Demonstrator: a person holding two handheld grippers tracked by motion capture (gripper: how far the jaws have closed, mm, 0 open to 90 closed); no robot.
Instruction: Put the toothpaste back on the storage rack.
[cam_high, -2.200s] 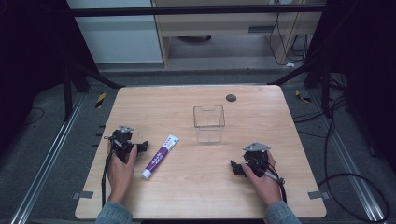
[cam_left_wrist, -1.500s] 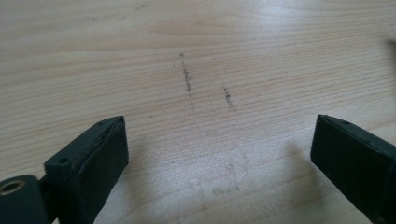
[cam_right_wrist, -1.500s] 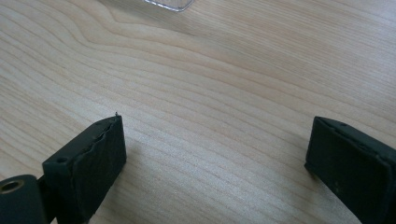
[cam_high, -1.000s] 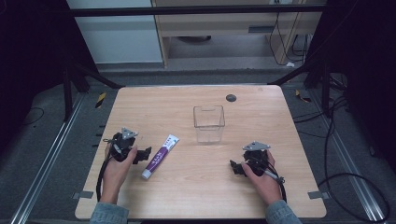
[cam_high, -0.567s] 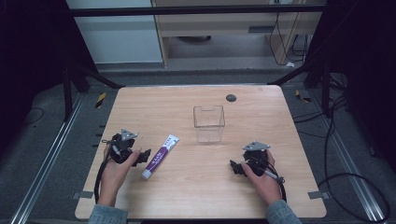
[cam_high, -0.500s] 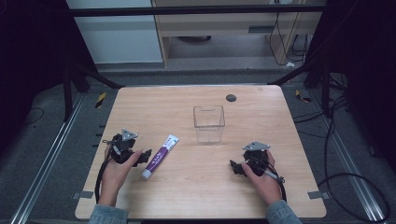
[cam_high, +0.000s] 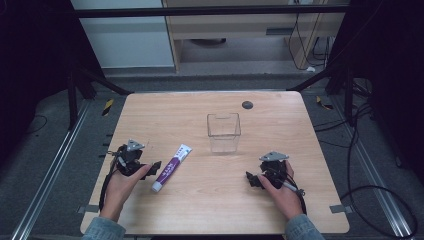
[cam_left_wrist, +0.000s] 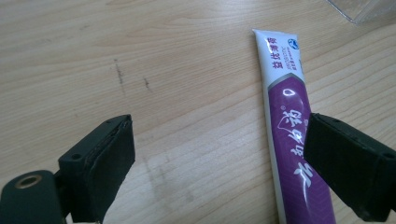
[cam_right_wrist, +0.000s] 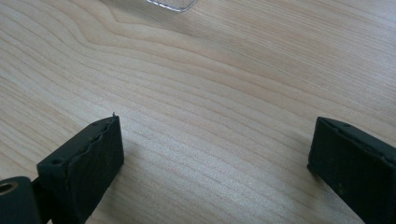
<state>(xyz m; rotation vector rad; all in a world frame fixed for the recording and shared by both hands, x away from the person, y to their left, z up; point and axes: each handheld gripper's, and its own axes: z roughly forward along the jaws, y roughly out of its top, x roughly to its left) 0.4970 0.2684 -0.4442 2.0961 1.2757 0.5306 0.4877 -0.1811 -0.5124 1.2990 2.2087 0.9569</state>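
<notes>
Change: my left gripper has crept toward the tube since a moment ago; the tube lies where it did, untouched.
Meaning: I judge the reach is nearly done and the grasp comes next.
Left gripper state: jaws spread wide, one already over the tube's purple side, nothing held.
Right gripper: jaws wide apart over bare table, idle, well right of the tube.
Tube place: flat on the table, just right of my left gripper, left and nearer than the clear box.
Tube axis: long axis slants; cap end toward me, flat crimped end toward the box.
</notes>
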